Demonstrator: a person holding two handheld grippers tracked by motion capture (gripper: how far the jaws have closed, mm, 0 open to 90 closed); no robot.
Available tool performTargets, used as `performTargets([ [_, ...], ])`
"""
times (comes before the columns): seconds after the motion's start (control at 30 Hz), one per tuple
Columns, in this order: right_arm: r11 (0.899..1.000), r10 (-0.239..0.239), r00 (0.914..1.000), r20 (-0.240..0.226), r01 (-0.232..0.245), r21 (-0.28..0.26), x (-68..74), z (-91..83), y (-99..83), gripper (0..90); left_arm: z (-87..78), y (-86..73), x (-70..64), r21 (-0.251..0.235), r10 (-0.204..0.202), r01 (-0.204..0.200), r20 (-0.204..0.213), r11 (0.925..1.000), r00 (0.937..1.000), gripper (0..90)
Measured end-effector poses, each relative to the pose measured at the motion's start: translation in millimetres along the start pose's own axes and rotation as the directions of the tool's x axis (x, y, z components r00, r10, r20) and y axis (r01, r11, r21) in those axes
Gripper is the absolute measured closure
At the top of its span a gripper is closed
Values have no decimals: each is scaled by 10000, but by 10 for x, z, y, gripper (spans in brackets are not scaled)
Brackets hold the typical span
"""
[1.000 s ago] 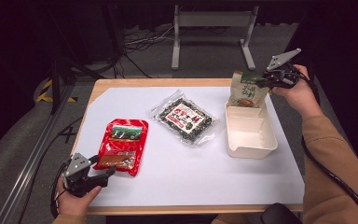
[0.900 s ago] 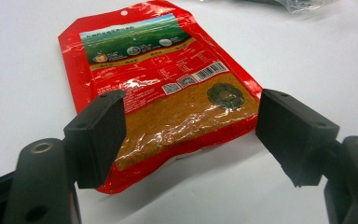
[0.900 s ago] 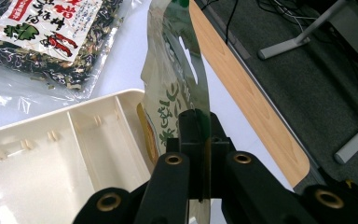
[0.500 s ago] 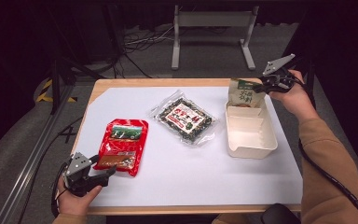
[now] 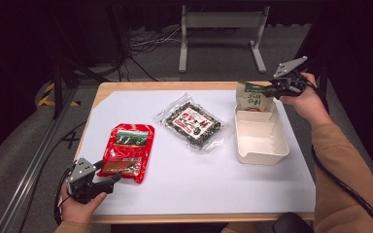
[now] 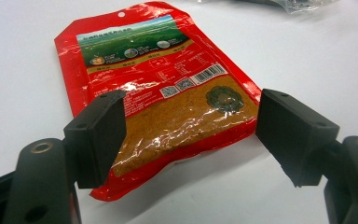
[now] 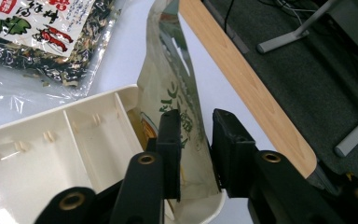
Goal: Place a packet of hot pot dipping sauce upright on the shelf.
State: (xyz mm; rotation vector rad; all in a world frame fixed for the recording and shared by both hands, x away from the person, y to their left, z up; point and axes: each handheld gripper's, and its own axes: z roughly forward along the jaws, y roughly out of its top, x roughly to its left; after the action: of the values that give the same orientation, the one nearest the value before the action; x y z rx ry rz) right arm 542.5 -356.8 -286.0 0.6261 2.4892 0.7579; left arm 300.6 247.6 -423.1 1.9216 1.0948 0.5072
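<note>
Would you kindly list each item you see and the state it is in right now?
Green pouch: upright, its lower end in the tray's far compartment.
Tray: open, other compartments bare.
Red packet: sealed, lying flat.
Clear packet: sealed, lying flat.
Right gripper: jaws around the pouch.
Left gripper: open.

Green-and-tan pouch stands upright in cream tray.

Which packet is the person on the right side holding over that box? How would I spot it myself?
Start at the white-covered wooden table and find the cream plastic divided tray near its right edge. Standing upright at the tray's far end, with the right gripper at it, is the beige and green paper pouch. Unlike the flat red foil packet and the clear seaweed bag, it stands on end.
</note>
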Motion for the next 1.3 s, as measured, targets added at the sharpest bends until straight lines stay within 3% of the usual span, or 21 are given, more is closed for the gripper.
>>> performTargets([
  [0.3, 9958, 456, 9964, 720, -396, -821, -2, -130, -19, 540, 41, 32, -4, -1, 111, -111, 97, 9999, 9999, 250],
  [0.47, 9805, 910, 9865, 1358, -649, -1857, 79, -283, -8, 490, 116, 103, 3, -86, 162, -160, 256, 9998, 9995, 251],
  [0.5, 9805, 910, 9865, 1358, -649, -1857, 79, -283, -8, 490, 116, 103, 3, -86, 162, -160, 256, 9998, 9995, 250],
  [0.53, 9722, 1059, 9834, 1476, -712, -2230, 139, -356, 6, 482, 129, 122, 9, -93, 215, -213, 302, 9997, 9993, 251],
  [0.6, 9676, 1075, 9828, 1499, -687, -2431, 186, -402, 15, 479, 166, 162, 16, -146, 230, -224, 391, 9996, 9990, 251],
  [0.8, 9472, 1035, 9882, 1126, -634, -3145, 450, -590, 59, 462, 210, 266, 35, -365, 308, -288, 562, 9989, 9979, 251],
  [0.87, 9372, 1231, 9881, 926, -850, -3383, 552, -648, 61, 461, 207, 283, 45, -413, 324, -300, 577, 9987, 9978, 251],
  [0.97, 9097, 1619, 9861, 361, -1349, -3928, 709, -718, 31, 456, 194, 305, 64, -524, 284, -254, 571, 9983, 9980, 251],
  [1.03, 8987, 1847, 9826, 174, -1617, -4076, 790, -732, 7, 449, 194, 329, 80, -631, 271, -234, 585, 9977, 9979, 251],
  [1.07, 8845, 2088, 9777, -202, -1976, -4226, 864, -730, -21, 438, 195, 337, 81, -611, 237, -198, 628, 9979, 9977, 251],
  [1.17, 8734, 2242, 9735, -445, -2210, -4340, 995, -709, -85, 433, 208, 364, 86, -667, 292, -247, 673, 9975, 9973, 251],
  [1.3, 8625, 2645, 9592, -994, -2814, -4205, 1180, -645, -197, 439, 187, 425, 111, -780, 415, -359, 715, 9963, 9966, 260],
])
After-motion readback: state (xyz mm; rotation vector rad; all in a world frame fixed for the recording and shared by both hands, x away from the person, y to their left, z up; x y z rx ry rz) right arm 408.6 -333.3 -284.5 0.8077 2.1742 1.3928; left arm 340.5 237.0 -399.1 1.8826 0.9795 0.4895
